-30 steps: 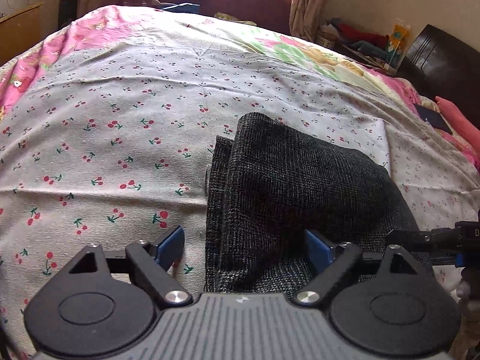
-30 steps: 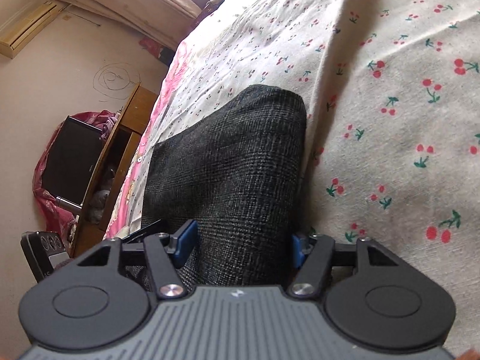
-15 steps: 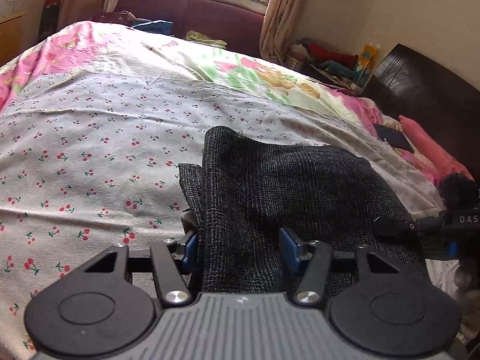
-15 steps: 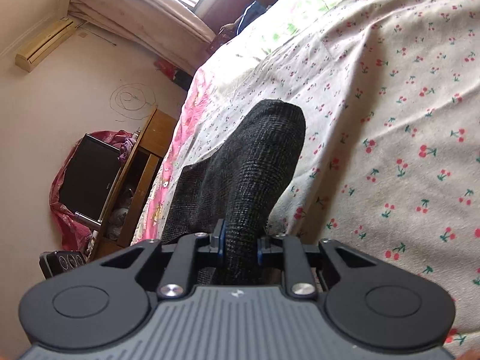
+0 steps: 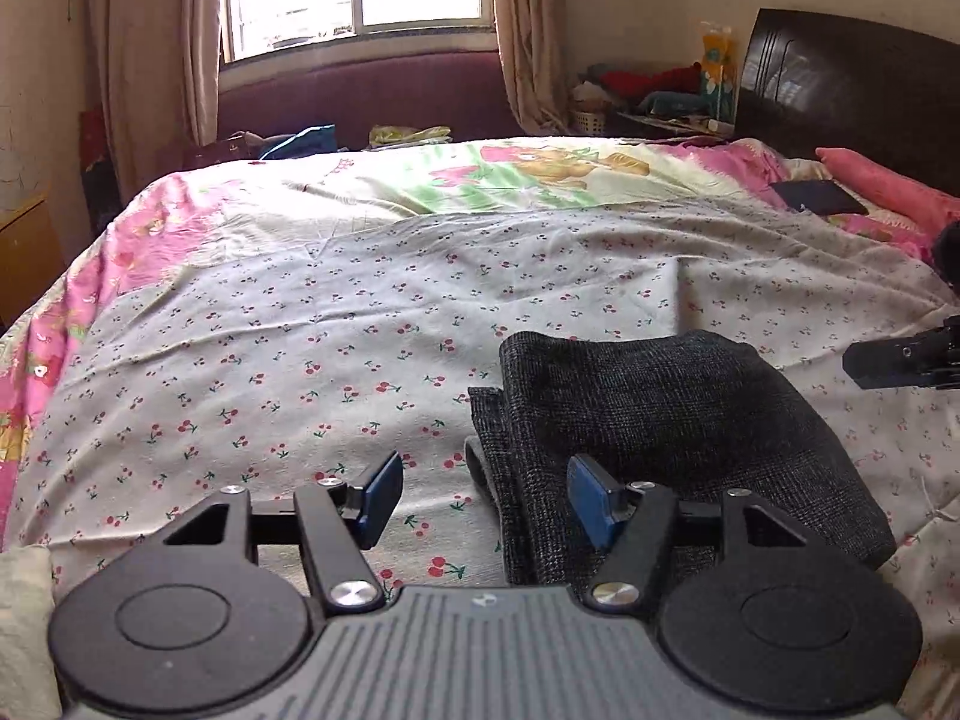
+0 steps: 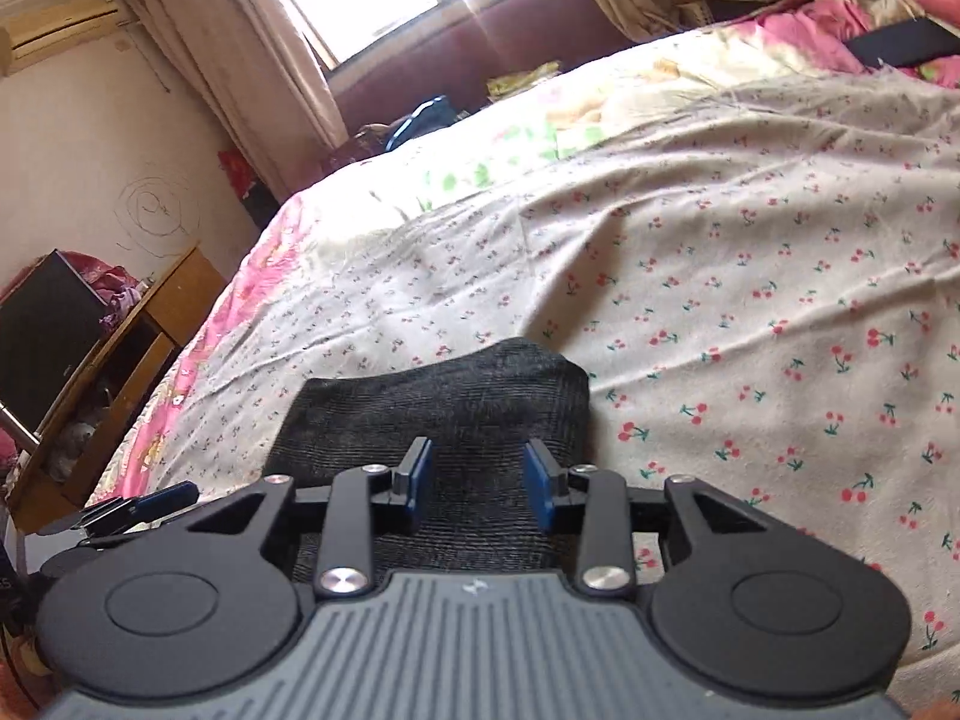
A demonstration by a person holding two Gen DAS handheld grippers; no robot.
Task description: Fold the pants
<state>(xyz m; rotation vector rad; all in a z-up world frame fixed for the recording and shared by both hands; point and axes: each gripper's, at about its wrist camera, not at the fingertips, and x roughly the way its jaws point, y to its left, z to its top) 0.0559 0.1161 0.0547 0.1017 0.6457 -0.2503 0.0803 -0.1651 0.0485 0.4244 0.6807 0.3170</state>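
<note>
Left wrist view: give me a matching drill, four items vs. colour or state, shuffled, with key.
Column 1:
1. pants
2. left gripper
3. bedsheet
4. pillow

Column 2:
A. pale with a red cherry print
B. dark grey, folded into a stack on the bed
C. pink, near the headboard
D. open, blue pads apart, gripping nothing

Pairs: 1-B, 2-D, 3-A, 4-C
</note>
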